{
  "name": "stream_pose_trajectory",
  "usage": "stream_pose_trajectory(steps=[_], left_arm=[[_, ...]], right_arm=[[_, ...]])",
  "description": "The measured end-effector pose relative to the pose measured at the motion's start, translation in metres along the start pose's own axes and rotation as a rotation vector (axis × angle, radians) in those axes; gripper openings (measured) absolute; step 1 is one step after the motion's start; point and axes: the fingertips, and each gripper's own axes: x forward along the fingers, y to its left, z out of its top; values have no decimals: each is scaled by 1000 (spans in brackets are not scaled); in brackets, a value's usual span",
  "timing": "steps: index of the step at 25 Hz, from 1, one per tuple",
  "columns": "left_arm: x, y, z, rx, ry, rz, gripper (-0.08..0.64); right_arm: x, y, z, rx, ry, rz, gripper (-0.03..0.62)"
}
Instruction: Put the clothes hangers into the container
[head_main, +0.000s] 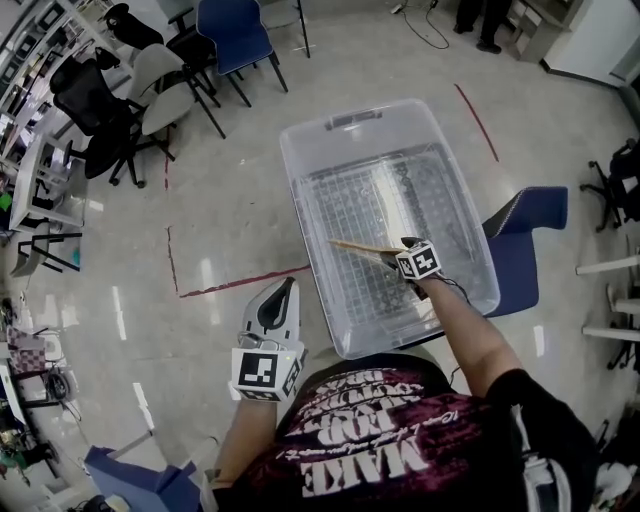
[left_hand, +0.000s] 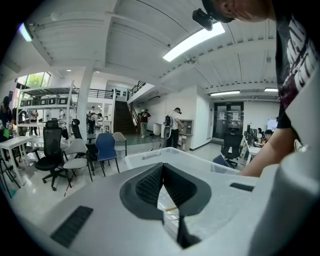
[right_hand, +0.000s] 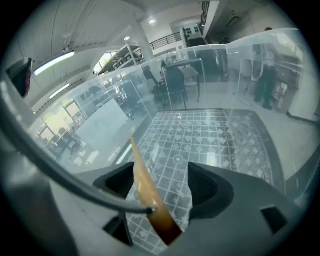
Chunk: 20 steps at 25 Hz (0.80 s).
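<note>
Hanger (head_main: 362, 248) of pale wood sits inside the clear container (head_main: 330, 125) at the centre of the head view, its near end between my right tongs (head_main: 403, 246). My left tongs (head_main: 282, 292) hang at lower left, outside the container. In the left gripper view those tongs are closed tip to tip with nothing in them. In the right gripper view my tongs stand wide apart, with the hanger against the left pad and clear of the right one.
</note>
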Motion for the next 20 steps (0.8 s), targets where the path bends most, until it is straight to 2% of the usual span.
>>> stream_pose_trajectory(steps=[2,5,9,12,14,16,18,20], left_arm=[[0,-5,-2,0,11,-3,6],[-2,-8,-4,-2,21,-2,6],[-3,-14,-4,6,18,6,6],[-2,-22,-1,15,2,4,6],[0,-28,4,21,-10,-2,6],[4,-36,8,27,-20,-12,6],[8,-44,13,32,-29,-22,6],[10,-51,19,37,-40,-30,6]], right_arm=[[2,-7,-16,-22,72,-25,345],[6,-19,-41,63,171,-41,391],[0,-29,-42,124,174,-72,393],[-16,-31,-32,103,147,-83,405],[-35,-31,-16,71,97,-94,391],[-61,-29,6,62,5,-93,382],[-94,-19,32,85,-115,-50,365],[-135,0,57,125,-269,35,312]])
